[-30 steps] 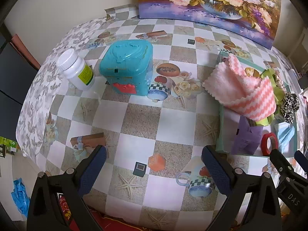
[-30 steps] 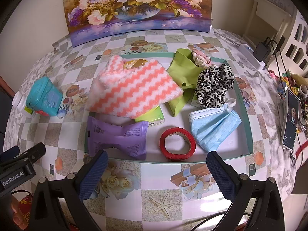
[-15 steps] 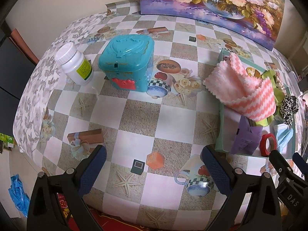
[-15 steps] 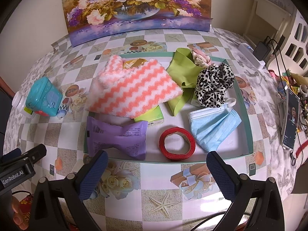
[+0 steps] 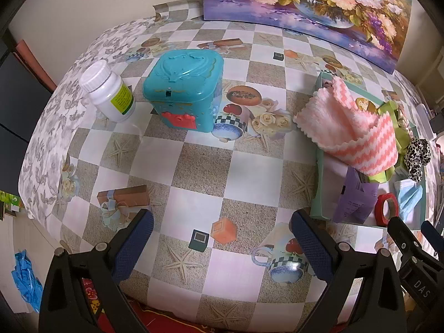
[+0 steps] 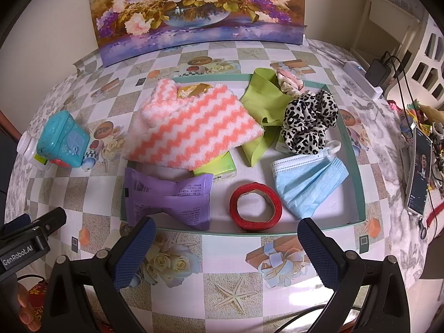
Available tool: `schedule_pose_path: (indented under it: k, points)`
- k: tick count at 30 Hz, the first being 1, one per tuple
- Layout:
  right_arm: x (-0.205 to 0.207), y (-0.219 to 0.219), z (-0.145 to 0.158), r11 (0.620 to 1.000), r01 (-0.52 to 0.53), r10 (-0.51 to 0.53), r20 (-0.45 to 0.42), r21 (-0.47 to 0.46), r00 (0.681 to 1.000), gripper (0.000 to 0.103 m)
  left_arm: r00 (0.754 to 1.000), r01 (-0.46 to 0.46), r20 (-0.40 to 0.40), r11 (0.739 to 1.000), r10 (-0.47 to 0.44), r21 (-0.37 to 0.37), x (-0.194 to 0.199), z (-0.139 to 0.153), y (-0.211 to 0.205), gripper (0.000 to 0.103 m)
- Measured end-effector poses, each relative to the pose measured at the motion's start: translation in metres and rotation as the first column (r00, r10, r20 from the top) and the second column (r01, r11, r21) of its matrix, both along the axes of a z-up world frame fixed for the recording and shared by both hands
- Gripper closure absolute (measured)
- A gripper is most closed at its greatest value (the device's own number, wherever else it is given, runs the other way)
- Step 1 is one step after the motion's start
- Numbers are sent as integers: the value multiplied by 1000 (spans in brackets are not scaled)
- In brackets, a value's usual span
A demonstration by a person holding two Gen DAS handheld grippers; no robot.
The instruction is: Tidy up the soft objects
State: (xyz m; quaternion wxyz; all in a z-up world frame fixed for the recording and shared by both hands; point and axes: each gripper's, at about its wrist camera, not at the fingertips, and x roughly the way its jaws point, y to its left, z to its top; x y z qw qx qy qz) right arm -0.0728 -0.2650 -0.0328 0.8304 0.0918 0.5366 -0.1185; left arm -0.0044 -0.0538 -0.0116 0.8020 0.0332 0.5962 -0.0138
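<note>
Both grippers hover wide apart, empty, over the table [image 6: 230, 252].
Left gripper [image 5: 222, 238] faces the teal box [image 5: 184, 98]; right gripper [image 6: 226, 245] sits below the tray [image 6: 358, 194] holding the striped cloth [image 6: 194, 130].

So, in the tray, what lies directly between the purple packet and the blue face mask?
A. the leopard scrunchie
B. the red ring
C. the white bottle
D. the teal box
B: the red ring sits on the tray floor with the purple packet on one side and the blue face mask on the other.
</note>
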Motion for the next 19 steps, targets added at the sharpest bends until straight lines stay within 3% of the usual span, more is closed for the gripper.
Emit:
schedule_pose_path:
  k: [19]
  points:
    - [0,0,0,1000,1,-1,-1,0,1000,0,999,16,33,1000,-16,10,-2,6,-6,4]
